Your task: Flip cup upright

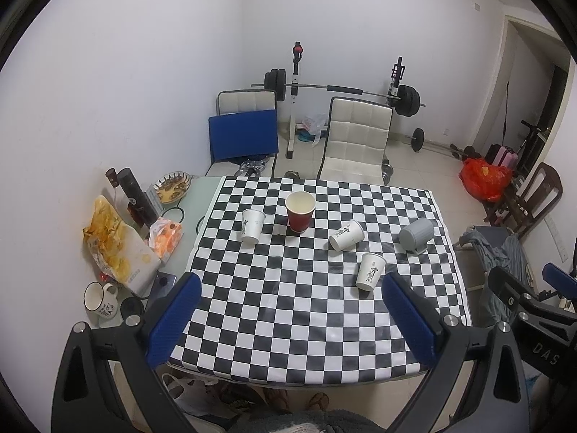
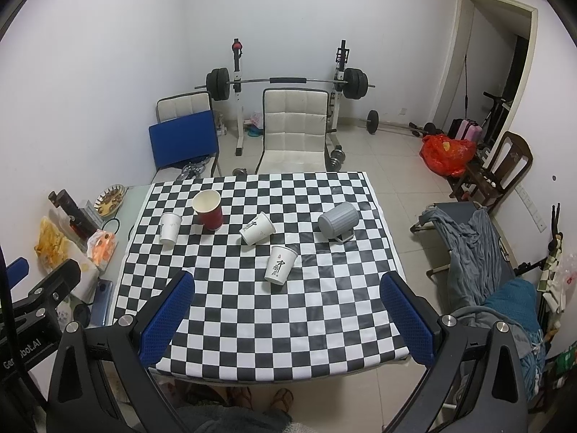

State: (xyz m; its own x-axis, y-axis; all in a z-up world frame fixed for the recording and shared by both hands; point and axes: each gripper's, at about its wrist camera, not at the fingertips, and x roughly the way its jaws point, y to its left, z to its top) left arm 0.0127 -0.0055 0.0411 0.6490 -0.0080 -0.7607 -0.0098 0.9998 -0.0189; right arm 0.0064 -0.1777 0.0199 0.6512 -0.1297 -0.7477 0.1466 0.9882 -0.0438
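Both the left gripper (image 1: 290,315) and right gripper (image 2: 286,315) hover wide open, empty, low in frame, likely surveying the tipped grey mug (image 2: 337,221) mid-frame.

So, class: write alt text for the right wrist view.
Five cups sit on a checkered table: an upright red cup, three white paper cups and a gray mug tipped on its side. The open right tool hovers at the near edge.

Five cups (image 1: 300,215) on table (image 1: 288,342); chair (image 1: 353,140) behind.
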